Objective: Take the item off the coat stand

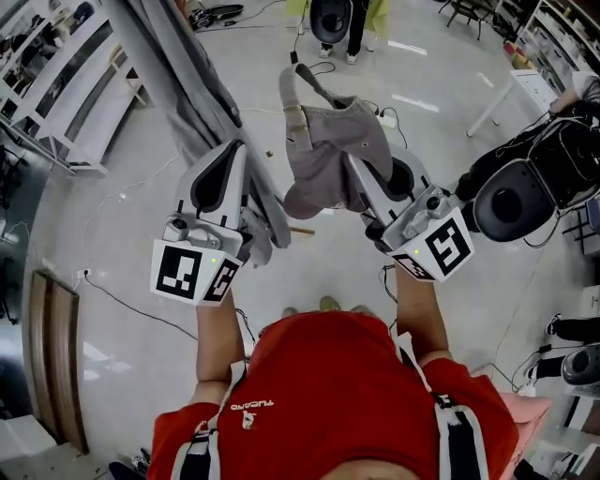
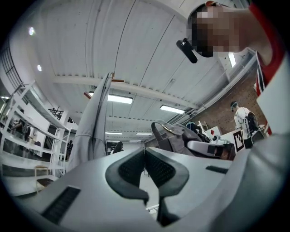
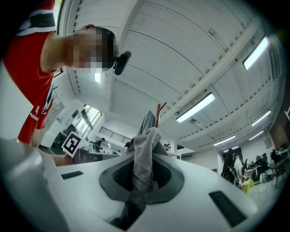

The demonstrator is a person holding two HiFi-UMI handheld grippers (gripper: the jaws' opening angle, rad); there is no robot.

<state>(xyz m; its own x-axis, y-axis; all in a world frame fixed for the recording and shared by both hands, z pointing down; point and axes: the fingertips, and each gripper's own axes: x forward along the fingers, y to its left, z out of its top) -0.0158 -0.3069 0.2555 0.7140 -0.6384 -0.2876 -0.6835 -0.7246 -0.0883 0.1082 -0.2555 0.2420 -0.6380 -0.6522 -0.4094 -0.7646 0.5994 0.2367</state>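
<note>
A grey cloth bag (image 1: 328, 141) with a strap and buckle hangs from my right gripper (image 1: 353, 167), which is shut on a fold of its fabric (image 3: 144, 158). The bag also shows in the left gripper view (image 2: 176, 138), off to the right. A long grey coat (image 1: 187, 94) hangs down the coat stand at the left; a reddish wooden peg (image 2: 113, 80) juts out above it. My left gripper (image 1: 239, 150) is beside the coat's lower folds, its pads (image 2: 131, 170) pressed together with nothing between them. The peg (image 3: 159, 111) and coat top (image 3: 147, 121) stand behind the held bag.
White shelving (image 1: 66, 84) runs along the left. A round black device (image 1: 511, 202) and a white table (image 1: 525, 89) are at the right. Cables (image 1: 122, 300) trail over the shiny floor. A person's legs (image 1: 354, 28) stand at the far end.
</note>
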